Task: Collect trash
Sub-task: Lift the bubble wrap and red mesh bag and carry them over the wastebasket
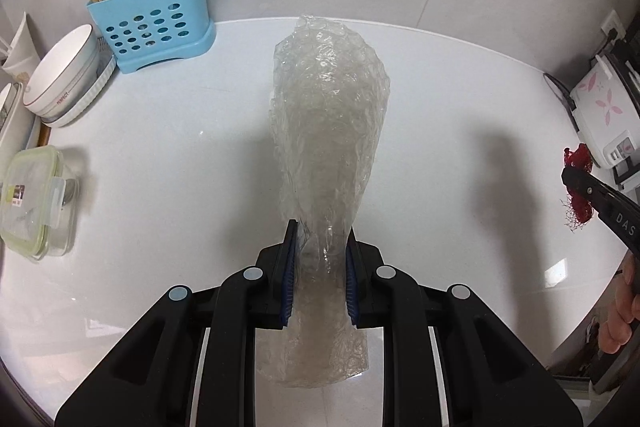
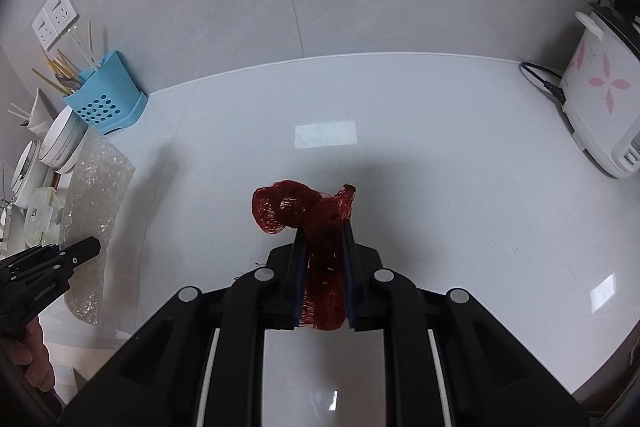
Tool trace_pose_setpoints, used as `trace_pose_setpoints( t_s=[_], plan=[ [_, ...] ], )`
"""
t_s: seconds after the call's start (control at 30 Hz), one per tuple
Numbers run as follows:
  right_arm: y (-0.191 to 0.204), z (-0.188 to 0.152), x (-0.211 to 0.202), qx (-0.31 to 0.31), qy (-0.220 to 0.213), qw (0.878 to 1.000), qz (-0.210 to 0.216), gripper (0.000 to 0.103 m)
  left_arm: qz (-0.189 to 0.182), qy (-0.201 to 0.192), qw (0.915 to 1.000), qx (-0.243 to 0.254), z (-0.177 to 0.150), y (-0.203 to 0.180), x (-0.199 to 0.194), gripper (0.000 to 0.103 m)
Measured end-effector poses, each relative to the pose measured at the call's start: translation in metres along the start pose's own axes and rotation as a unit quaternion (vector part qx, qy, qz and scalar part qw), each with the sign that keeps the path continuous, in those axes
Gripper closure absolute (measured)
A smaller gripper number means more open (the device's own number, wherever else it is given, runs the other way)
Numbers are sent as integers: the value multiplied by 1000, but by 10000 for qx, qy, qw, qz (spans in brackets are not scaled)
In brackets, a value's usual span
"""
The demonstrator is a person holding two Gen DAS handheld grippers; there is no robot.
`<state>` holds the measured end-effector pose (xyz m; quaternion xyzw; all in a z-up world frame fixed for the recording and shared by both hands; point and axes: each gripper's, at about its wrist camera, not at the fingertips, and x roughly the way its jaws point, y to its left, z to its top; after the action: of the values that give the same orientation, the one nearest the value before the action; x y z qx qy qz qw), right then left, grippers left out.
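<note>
My left gripper [image 1: 322, 231] is shut on a long roll of clear bubble wrap [image 1: 328, 115] and holds it above the white counter [image 1: 180, 147]. The wrap sticks out forward past the fingers. It also shows in the right wrist view [image 2: 96, 195] at the left, with the left gripper [image 2: 94, 247] on it. My right gripper [image 2: 324, 227] is shut on a crumpled red mesh net [image 2: 296, 211], held above the counter. The net also shows in the left wrist view [image 1: 578, 183] at the far right, pinched by the right gripper [image 1: 568, 175].
A blue cutlery holder [image 1: 152, 27] with chopsticks and a spoon stands at the back left. White bowls [image 1: 64, 75] and a clear lidded food box [image 1: 32, 199] sit along the left edge. A white rice cooker [image 2: 600, 103] with its cord stands at the right.
</note>
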<state>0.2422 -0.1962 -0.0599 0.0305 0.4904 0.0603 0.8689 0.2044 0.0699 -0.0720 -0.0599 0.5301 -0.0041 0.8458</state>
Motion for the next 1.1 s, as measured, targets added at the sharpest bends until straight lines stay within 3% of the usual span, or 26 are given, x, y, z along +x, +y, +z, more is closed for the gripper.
trace_pose_setpoints(
  t_s=[0.87, 1.1],
  plan=[
    [-52, -94, -81, -150, -264, 9995, 55, 89, -197, -107, 9996, 155, -86, -83, -53, 84],
    [-60, -114, -95, -183, -305, 9993, 105, 89, -209, -172, 9994, 207, -99, -87, -64, 84]
  ],
)
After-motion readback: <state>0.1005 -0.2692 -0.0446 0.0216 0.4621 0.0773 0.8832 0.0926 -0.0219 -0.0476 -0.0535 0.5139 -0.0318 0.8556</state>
